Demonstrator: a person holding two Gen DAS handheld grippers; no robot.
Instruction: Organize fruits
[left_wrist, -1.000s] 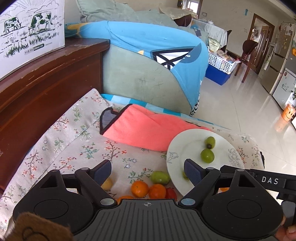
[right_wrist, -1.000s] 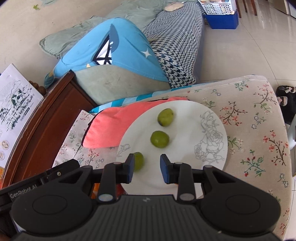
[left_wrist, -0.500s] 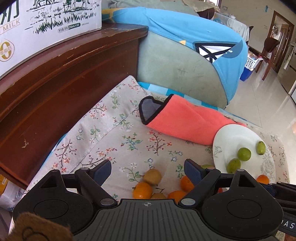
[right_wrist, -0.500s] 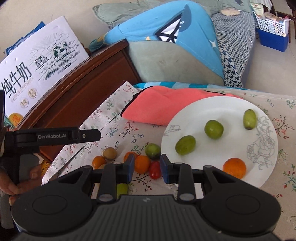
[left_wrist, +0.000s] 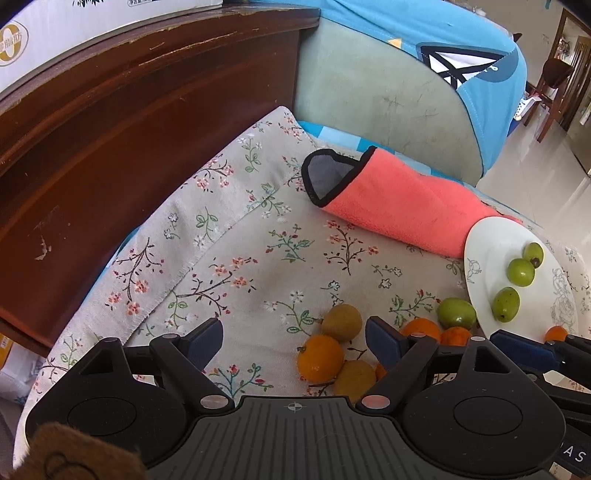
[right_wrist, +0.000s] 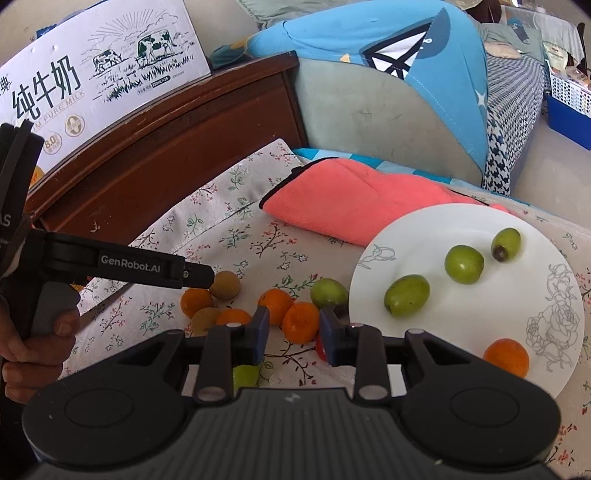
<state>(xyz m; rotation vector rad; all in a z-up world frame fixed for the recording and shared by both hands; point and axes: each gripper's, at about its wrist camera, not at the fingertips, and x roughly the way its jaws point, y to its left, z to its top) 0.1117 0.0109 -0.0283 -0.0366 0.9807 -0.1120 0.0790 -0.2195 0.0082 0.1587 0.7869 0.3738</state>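
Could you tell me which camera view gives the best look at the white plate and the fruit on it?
The right wrist view: the white plate is almost wholly visible, with three green fruits and one orange. The left wrist view shows it only at the right edge, partly hidden behind the right gripper, the orange barely visible.

A red fruit (right_wrist: 320, 350) sits half-hidden behind the right gripper (right_wrist: 291, 332)

Nine fruits are counted on the floral cloth (right_wrist: 229, 225): four oranges (right_wrist: 275, 301), two brown fruits (right_wrist: 225, 284), two green fruits (right_wrist: 328, 291), the second half hidden behind the right gripper's finger, and one red fruit, mostly hidden. On the single white plate (right_wrist: 480, 221) four are counted: three green fruits (right_wrist: 463, 264) and one orange (right_wrist: 506, 356). One pink towel (right_wrist: 351, 199) and one milk carton (right_wrist: 96, 85) are seen.
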